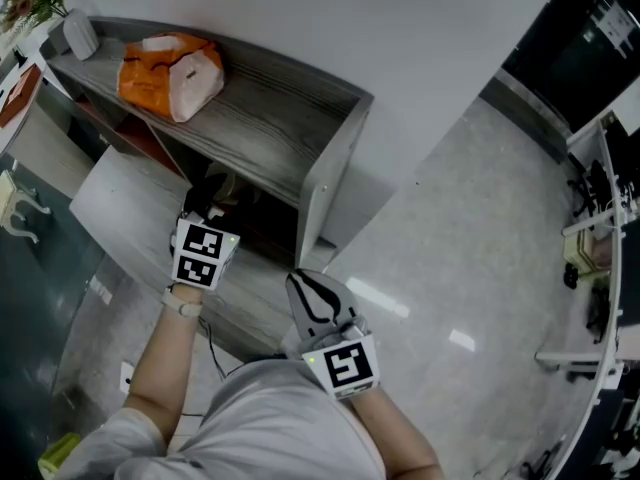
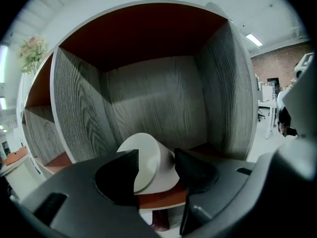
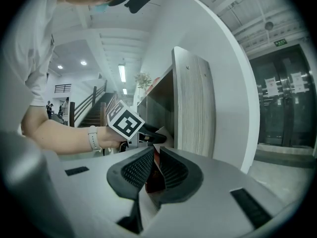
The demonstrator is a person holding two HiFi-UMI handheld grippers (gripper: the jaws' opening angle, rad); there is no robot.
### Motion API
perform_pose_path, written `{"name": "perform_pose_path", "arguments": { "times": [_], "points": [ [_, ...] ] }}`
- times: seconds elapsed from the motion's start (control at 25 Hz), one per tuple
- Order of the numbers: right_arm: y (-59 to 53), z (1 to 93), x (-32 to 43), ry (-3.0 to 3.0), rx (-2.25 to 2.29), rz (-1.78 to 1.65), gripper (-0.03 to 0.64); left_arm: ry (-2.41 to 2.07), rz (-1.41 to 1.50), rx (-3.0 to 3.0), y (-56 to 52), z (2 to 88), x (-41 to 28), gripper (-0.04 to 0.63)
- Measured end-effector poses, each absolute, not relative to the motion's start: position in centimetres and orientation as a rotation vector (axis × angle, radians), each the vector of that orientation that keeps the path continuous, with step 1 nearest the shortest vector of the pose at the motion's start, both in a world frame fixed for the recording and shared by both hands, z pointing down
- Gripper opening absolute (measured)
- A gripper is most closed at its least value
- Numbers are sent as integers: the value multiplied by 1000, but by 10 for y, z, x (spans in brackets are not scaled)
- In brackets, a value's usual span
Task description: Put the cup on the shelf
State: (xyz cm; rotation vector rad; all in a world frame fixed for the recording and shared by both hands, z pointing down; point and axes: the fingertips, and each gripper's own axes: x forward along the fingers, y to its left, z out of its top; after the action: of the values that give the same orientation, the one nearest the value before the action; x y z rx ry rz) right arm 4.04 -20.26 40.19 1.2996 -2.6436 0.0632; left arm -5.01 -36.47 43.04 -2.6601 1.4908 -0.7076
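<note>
Cup (image 2: 147, 151) sits tilted on the shelf (image 2: 148, 98) between the left gripper's (image 2: 156, 158) parted jaws. Draw straight back without nudging it. The right gripper's (image 3: 156, 155) jaws are together, empty.

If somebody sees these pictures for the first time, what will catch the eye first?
Most striking is the orange bag, which lies on top of the grey wood-grain shelf. In the left gripper view, a white cup sits tilted on the reddish-brown board inside a compartment, between the parted jaws of the left gripper.
</note>
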Motion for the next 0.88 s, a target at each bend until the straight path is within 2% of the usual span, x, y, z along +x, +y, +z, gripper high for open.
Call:
{"name": "perform_pose_path", "arguments": {
  "times": [0.48,0.88],
  "points": [
    [-203,403,46,-2630,1326,66,46,1479,-653,-2632,-377,425,-44,287],
    [-200,400,49,-2634,1339,53,45,1428,-537,-2715,-364,421,-33,310]
  ]
}}
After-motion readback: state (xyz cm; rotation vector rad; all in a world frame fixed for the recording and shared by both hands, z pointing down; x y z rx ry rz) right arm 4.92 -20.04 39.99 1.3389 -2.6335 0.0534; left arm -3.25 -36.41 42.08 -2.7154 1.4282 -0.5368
